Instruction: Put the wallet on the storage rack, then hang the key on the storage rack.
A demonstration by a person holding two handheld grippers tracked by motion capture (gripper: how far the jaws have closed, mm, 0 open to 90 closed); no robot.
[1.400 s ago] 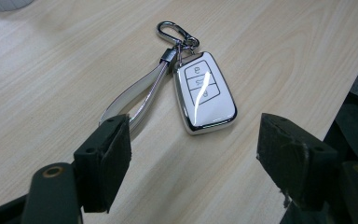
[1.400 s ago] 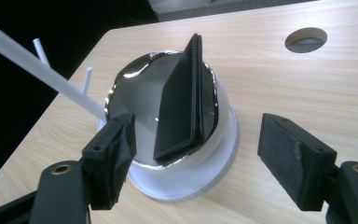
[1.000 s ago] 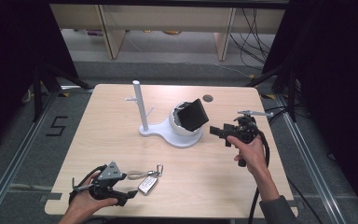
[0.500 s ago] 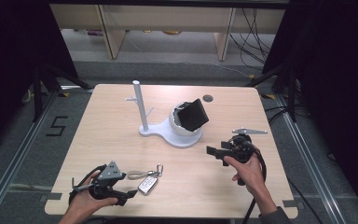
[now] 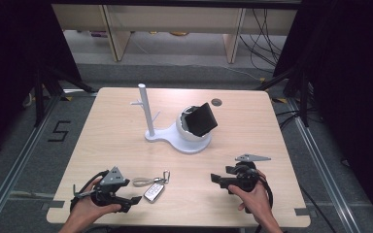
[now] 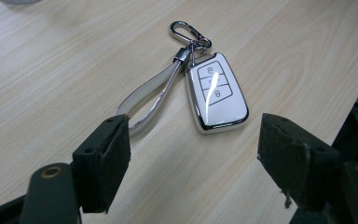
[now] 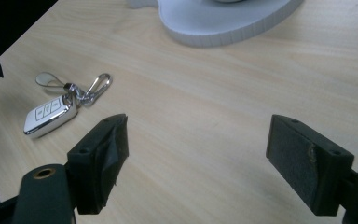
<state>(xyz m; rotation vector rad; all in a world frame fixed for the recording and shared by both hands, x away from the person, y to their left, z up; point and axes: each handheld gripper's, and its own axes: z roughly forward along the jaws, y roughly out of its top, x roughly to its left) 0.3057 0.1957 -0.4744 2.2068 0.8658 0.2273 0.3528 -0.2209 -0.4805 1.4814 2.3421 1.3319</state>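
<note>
Left gripper (image 5: 135, 199) sits low at the near left corner of the desk (image 5: 107, 131), held in the person's left hand (image 5: 85, 208), jaws spread wide with nothing between them. Just beyond its tips lies a white car key fob (image 6: 216, 91), flat on the wood, buttons up, touching neither jaw. A pale loop strap (image 6: 151, 100) runs from the fob's ring back toward the left jaw, and a silver carabiner clip (image 6: 189, 33) lies at the fob's far end.

Over to the near right corner: right gripper (image 5: 214, 178), gripped by the right hand (image 5: 252, 196), jaws also wide apart and empty, hovering over bare wood. In the right gripper view the key fob shows well off to the left of its jaws, clip pointing toward the middle of the desk. A grey three-cornered plate (image 5: 252, 158) sits atop this gripper.

Farther out, in the middle of the desk, stands a white stand (image 5: 177, 141) with a flat rounded base. An upright white post (image 5: 145, 109) rises from its left part, and a white bowl-like holder (image 5: 187, 128) on its right part carries a black square object (image 5: 201, 119), tilted. Near the far edge sits a small dark round hole (image 5: 216, 102).
</note>
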